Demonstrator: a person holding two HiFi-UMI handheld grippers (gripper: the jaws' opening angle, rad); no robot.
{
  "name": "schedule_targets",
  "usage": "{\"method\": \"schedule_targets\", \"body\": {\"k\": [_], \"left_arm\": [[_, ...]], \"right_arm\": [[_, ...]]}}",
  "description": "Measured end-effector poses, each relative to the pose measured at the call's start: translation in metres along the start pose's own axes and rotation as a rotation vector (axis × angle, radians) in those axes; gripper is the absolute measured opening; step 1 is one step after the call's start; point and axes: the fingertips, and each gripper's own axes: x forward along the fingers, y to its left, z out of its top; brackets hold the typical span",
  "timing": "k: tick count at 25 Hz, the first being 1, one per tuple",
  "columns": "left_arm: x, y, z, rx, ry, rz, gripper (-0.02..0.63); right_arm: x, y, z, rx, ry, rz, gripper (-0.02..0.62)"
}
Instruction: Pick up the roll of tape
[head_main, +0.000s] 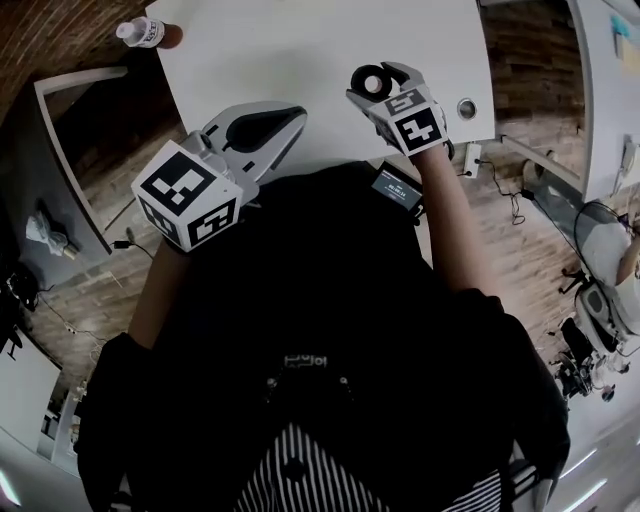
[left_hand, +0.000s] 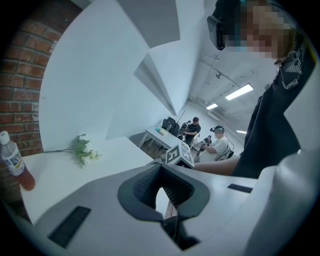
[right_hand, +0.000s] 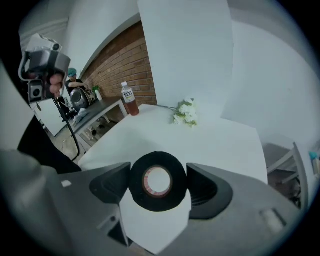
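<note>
Two grippers hang over the near edge of a plain white table (head_main: 300, 50). The right gripper (right_hand: 158, 181) has its jaws pressed on either side of the black roll of tape (right_hand: 136, 182), holding it on edge in the air above the table's near right part. The left gripper (left_hand: 161, 169), off to the left, has its jaw tips together with nothing between them. A drink bottle (head_main: 148, 32) stands at the far left corner, and a sprig of white flowers (right_hand: 186, 114) lies on the far part. A brick wall (right_hand: 125, 60) runs along the left, wooden flooring (head_main: 520, 40) surrounds the table, and people (left_hand: 192, 127) sit at another table across the room.
</note>
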Motion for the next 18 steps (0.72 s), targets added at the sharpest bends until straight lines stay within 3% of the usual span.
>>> {"method": "schedule_targets", "body": {"k": [4, 9, 14, 18], "left_arm": [[-0.020, -0.008, 0.007, -0.004, -0.060, -0.034, 0.004], [-0.047, -0.009, 0.021, 0.014, -0.150, -0.049, 0.005], [-0.069, -0.018, 0.037, 0.066, -0.217, -0.048, 0.005], [-0.078, -0.023, 0.041, 0.086, -0.268, -0.065, 0.005]], "right_arm": [[-0.037, 0.036, 0.020, 0.069, -0.114, 0.055, 0.347], [-0.092, 0.090, 0.072, 0.147, -0.350, 0.151, 0.345], [-0.150, 0.135, 0.117, 0.027, -0.518, 0.165, 0.345], [-0.184, 0.154, 0.142, -0.028, -0.596, 0.161, 0.345]]}}
